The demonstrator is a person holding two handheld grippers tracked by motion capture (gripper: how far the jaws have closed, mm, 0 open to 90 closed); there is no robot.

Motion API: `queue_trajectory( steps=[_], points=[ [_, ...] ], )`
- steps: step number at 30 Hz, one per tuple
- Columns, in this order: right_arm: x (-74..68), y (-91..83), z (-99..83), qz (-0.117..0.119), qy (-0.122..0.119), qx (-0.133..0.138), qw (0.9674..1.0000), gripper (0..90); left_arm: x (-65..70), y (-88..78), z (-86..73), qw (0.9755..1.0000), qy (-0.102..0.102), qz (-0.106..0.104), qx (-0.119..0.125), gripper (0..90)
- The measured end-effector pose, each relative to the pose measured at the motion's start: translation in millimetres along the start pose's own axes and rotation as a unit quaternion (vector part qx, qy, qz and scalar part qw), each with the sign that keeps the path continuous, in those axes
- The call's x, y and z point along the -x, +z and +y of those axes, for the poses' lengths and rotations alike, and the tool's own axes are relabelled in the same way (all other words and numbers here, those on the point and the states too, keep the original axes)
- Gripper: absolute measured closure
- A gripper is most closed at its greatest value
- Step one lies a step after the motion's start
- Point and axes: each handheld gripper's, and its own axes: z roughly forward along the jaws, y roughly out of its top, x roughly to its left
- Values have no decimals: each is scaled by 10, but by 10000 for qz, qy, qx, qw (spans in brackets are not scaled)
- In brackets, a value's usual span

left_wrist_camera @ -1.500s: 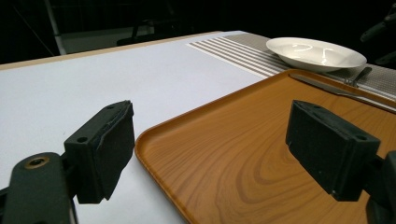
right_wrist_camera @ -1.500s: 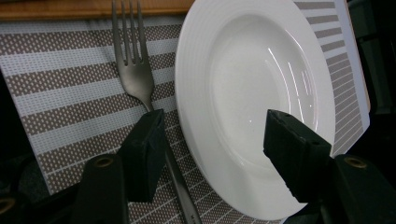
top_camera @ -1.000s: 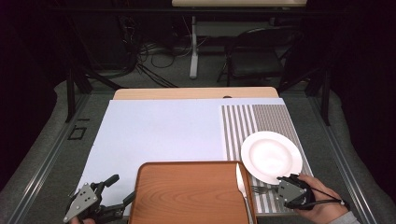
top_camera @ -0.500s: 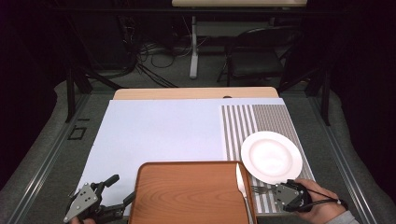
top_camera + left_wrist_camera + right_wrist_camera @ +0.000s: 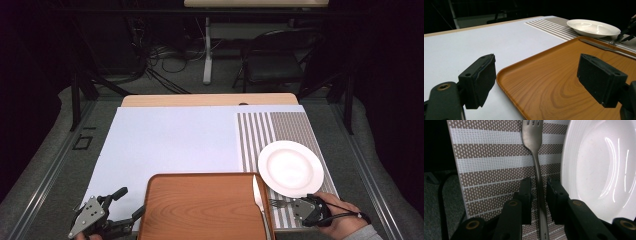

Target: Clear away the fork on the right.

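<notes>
A metal fork (image 5: pixel 534 145) lies on the striped placemat (image 5: pixel 486 170), close beside the white plate (image 5: pixel 599 165). My right gripper (image 5: pixel 539 195) straddles the fork's handle; its jaws have just been closing, and a thin gap still shows on each side of the handle. In the high view the right gripper (image 5: pixel 296 206) sits at the mat's front edge, pointing left at the fork (image 5: pixel 277 203). My left gripper (image 5: pixel 131 202) rests open at the front left corner of the wooden tray (image 5: pixel 205 210). The tray's rim (image 5: pixel 511 82) runs between the wide-apart jaws of that gripper (image 5: pixel 536 82).
A knife (image 5: pixel 257 192) lies along the tray's right edge, also seen as the knife (image 5: pixel 604 47) in the left gripper view. The plate (image 5: pixel 290 167) stands on the placemat (image 5: pixel 272 130) over a white sheet (image 5: pixel 175 140). A chair and cables are beyond the table.
The right gripper's jaws have narrowed around the fork handle and the hand has shifted slightly. The left gripper, tray, plate and knife have not moved.
</notes>
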Motion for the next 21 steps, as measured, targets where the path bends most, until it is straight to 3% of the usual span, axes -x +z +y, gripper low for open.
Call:
queue_trajectory(
  steps=[10, 21],
  points=[
    [23, 5, -107, 146, 163, -94, 9997, 773, 0, 5, -1, 10000, 0, -6, 4, 158],
    [56, 29, -203, 118, -32, -97, 9999, 772, 4, 10, 0, 10000, 10, -9, -12, 158]
  ],
)
